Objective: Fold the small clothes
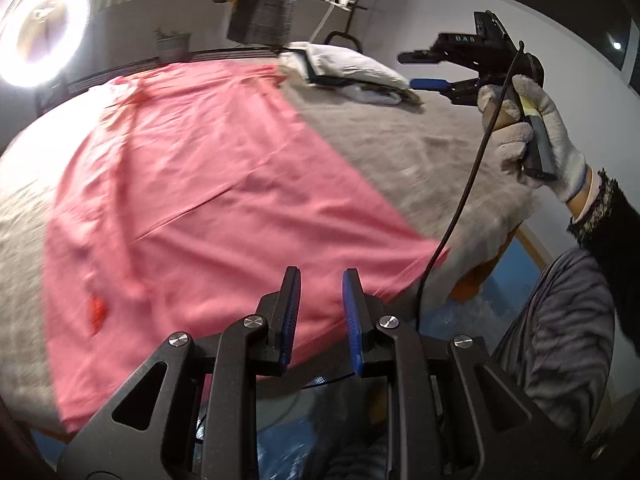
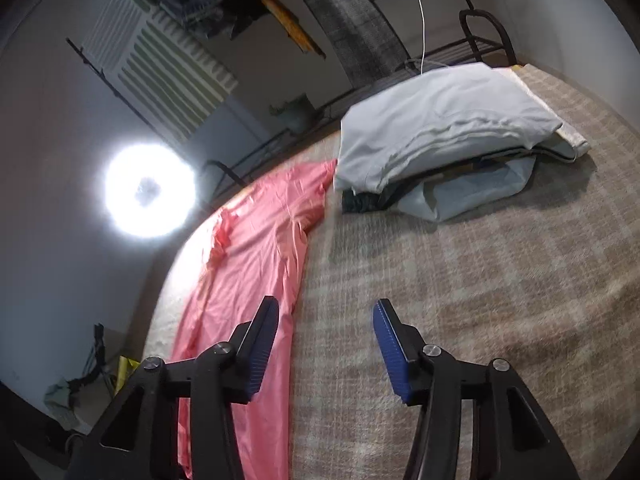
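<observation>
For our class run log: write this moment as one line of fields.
task: fold small clothes | pink garment: flat on blanket | left gripper: open, near hem | right gripper: open, raised | folded pile: behind

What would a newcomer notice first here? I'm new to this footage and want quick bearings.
The large pink garment spread flat over the grey-beige plaid blanket dominates both views. A glaring round ring light burns beyond the bed's far left edge. Toward the far right lies a stack of folded pale grey clothes, and both claws hang open above the bed, holding nothing.
</observation>
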`<state>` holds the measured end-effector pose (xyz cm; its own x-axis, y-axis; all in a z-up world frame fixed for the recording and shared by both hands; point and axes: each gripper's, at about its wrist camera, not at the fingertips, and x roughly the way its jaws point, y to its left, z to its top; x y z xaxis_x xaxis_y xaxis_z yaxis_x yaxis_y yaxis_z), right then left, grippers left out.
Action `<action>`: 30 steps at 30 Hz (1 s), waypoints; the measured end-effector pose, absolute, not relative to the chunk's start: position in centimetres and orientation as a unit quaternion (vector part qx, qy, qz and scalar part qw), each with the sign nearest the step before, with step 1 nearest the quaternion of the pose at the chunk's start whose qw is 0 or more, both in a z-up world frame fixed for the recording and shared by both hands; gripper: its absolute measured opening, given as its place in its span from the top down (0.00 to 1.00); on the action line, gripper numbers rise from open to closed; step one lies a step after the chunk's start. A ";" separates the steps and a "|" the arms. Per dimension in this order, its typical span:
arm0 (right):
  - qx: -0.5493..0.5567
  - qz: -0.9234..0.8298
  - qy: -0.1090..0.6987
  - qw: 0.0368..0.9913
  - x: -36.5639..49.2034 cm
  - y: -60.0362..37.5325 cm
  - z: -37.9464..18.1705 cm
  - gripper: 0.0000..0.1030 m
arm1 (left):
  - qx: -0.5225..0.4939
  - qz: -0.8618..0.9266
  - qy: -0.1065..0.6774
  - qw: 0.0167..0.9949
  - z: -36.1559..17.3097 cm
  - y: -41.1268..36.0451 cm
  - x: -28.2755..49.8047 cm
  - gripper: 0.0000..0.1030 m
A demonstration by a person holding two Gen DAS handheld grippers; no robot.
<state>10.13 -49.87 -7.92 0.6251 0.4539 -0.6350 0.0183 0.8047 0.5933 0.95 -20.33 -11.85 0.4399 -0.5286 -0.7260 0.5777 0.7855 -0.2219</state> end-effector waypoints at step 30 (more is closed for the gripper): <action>0.279 0.176 0.460 0.824 20.5 -46.1 -10.0 0.40 | 0.004 -0.401 0.460 0.792 -14.0 -28.5 1.7 0.96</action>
<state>20.47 -46.06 -10.01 0.5156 0.5472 -0.6593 -0.0339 0.7819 0.6224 1.73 -28.49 -13.97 0.2554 -0.6310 -0.7326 0.6384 0.6791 -0.3623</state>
